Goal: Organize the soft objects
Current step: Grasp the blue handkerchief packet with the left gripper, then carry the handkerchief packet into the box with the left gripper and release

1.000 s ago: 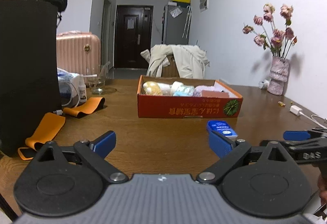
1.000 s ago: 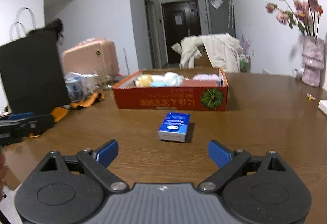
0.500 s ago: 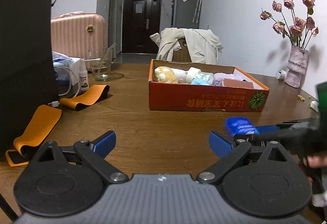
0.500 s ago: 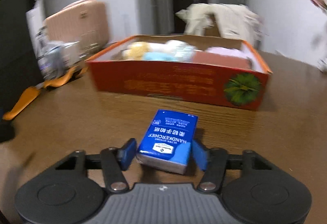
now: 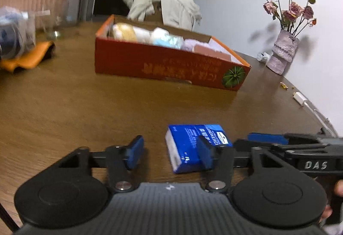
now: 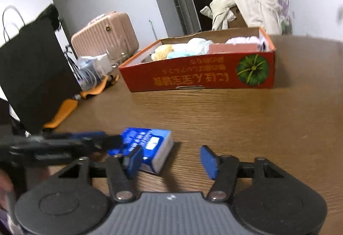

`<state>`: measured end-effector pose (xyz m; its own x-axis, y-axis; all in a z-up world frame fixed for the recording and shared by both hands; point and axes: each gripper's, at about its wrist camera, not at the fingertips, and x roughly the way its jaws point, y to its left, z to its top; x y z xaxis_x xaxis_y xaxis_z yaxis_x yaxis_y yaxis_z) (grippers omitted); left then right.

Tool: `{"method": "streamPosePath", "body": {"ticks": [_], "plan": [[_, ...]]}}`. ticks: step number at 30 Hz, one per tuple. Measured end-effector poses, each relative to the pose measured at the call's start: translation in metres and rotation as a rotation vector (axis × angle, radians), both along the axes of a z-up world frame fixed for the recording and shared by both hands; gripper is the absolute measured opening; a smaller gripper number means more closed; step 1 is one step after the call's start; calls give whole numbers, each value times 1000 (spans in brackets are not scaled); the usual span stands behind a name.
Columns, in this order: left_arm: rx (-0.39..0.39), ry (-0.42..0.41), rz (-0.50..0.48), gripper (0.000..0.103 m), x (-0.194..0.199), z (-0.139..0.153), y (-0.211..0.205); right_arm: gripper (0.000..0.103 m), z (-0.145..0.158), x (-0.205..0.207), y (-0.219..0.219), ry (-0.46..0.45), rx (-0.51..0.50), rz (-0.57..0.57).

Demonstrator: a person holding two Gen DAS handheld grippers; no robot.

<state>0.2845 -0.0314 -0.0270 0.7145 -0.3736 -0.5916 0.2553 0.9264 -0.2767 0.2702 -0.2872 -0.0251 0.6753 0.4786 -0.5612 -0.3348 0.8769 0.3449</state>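
A blue tissue pack lies on the wooden counter beside the open left gripper, with a red cardboard box of soft items behind.

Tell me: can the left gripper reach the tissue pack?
Probably yes: the left gripper is open, tissue pack lies uncovered just ahead, though offset toward one finger, right gripper crowding beside it.

tissue pack: showing blue, white side
box: showing red-orange, green emblem
table: showing brown woodgrain
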Motion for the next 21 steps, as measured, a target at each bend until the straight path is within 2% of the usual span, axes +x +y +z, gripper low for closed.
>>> {"method": "streamPosePath", "body": {"ticks": [2, 6, 7, 12, 18, 21], "plan": [[-40, 15, -12, 42, 3, -1, 1, 45, -4, 6, 5, 15, 27, 3], [-75, 36, -22, 32, 6, -3, 1, 30, -13, 15, 12, 38, 85, 12], [-84, 40, -23, 28, 5, -3, 2, 30, -14, 15, 13, 45, 101, 15], [-80, 52, -14, 28, -11, 1, 1, 30, -13, -1, 17, 53, 103, 11], [-68, 35, -27, 28, -48, 10, -3, 30, -5, -43, 20, 49, 74, 7], [-72, 4, -28, 28, -68, 18, -3, 30, 5, -70, 21, 15, 65, 3]]}}
